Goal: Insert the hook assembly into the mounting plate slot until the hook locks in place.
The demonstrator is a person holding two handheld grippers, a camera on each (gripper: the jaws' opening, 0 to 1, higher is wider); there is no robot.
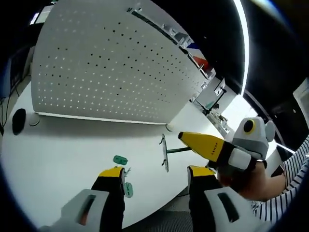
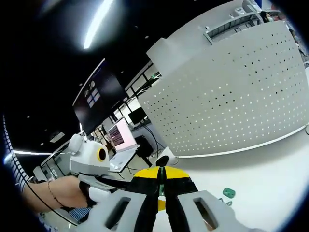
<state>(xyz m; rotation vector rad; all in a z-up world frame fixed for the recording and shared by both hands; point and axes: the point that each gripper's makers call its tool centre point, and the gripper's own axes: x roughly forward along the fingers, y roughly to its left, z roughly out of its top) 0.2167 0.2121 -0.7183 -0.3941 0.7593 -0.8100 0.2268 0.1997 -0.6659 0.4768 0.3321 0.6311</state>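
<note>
My right gripper (image 1: 183, 137) comes in from the right, shut on a green hook stem (image 1: 179, 151). The stem ends at a thin grey plate (image 1: 164, 152) seen edge-on just above the white table (image 1: 72, 145). In the right gripper view the same gripper (image 2: 162, 180) is shut with a green sliver (image 2: 162, 187) pinched between its yellow tips. My left gripper (image 1: 155, 173) stands open low over the table's near edge, nothing between its jaws. Two small green pieces (image 1: 120, 159) (image 1: 128, 189) lie on the table by its left jaw; one green piece (image 2: 228, 193) lies right of my right gripper.
A large white perforated panel (image 1: 111, 63) (image 2: 231, 92) stands upright at the back of the table. A dark round object (image 1: 18, 120) sits at the table's far left. A person's hand (image 2: 60, 193) and striped sleeve (image 1: 289, 169) are close by. Desks and monitors (image 2: 120, 137) lie beyond.
</note>
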